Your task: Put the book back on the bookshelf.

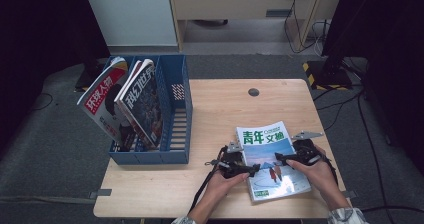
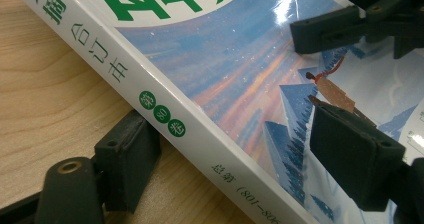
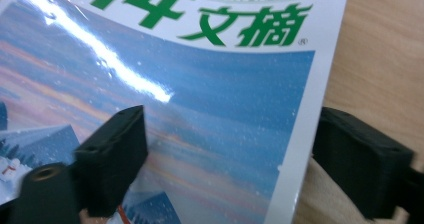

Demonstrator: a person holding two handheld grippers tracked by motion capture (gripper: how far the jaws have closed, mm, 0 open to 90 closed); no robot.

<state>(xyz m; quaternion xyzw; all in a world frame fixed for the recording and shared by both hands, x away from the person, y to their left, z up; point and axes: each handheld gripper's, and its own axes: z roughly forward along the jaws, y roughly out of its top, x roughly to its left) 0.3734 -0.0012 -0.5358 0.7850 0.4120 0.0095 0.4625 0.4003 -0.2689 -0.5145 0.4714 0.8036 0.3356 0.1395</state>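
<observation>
A magazine (image 1: 270,159) with a blue sky cover and green title lies flat on the wooden table (image 1: 220,109), near its front right. My left gripper (image 1: 252,170) straddles the spine (image 2: 165,114): one fingertip (image 2: 127,159) rests on the wood beside it, and the other hangs over the cover (image 2: 240,69). My right gripper (image 1: 281,159) straddles the opposite edge, one fingertip (image 3: 115,154) over the cover (image 3: 200,99) and one (image 3: 360,164) outside it. Both are open, pads not pressing. The right gripper's fingertip (image 2: 325,29) appears in the left gripper view.
A blue file rack (image 1: 177,129) stands on the table's left side. It holds a red-covered magazine (image 1: 102,101) and a darker one (image 1: 142,101), both leaning left. A round cable hole (image 1: 253,92) sits at the table's far side. The front edge lies close under both hands.
</observation>
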